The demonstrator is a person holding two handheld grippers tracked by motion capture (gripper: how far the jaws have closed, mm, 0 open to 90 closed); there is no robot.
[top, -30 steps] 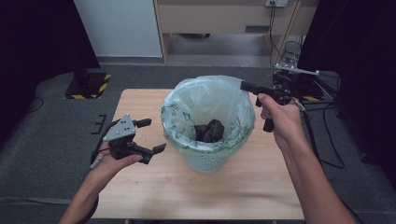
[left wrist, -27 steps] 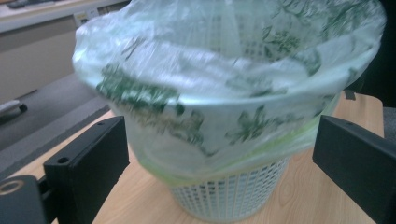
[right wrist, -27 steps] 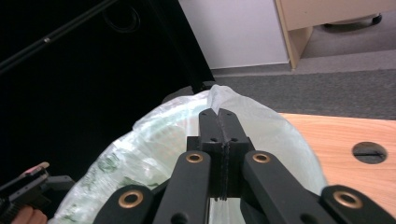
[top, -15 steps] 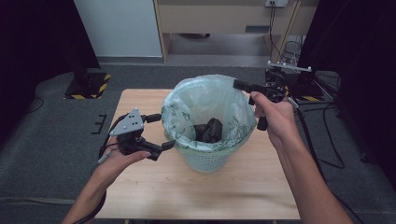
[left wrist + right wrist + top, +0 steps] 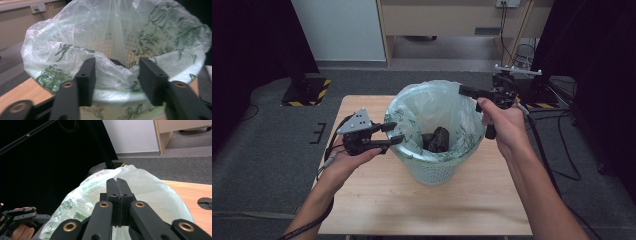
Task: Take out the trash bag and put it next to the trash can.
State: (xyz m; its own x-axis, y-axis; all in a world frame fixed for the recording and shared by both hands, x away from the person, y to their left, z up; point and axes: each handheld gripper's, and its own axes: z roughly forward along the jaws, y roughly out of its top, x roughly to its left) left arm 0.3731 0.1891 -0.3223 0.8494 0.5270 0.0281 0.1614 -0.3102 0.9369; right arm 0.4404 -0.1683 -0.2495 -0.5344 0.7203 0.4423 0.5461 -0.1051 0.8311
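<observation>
Compared with the earlier frames, the left gripper (image 5: 393, 133) has travelled from open worktop (image 5: 377, 210) to the near-left rim of the bin liner (image 5: 432, 102), and its jaws have just been closing. They straddle a fold of the plastic, apparently not yet pinching it, as the left gripper view (image 5: 117, 75) suggests. The right gripper (image 5: 464, 90) holds at the far-right rim, jaws fully closed; it appears to clamp the liner edge, though the film between the pads is hard to confirm. The liner sits in a pale basket (image 5: 432, 172) at the worktop's centre, dark refuse (image 5: 438, 139) inside. With both rims secured, lifting the liner out becomes possible.
</observation>
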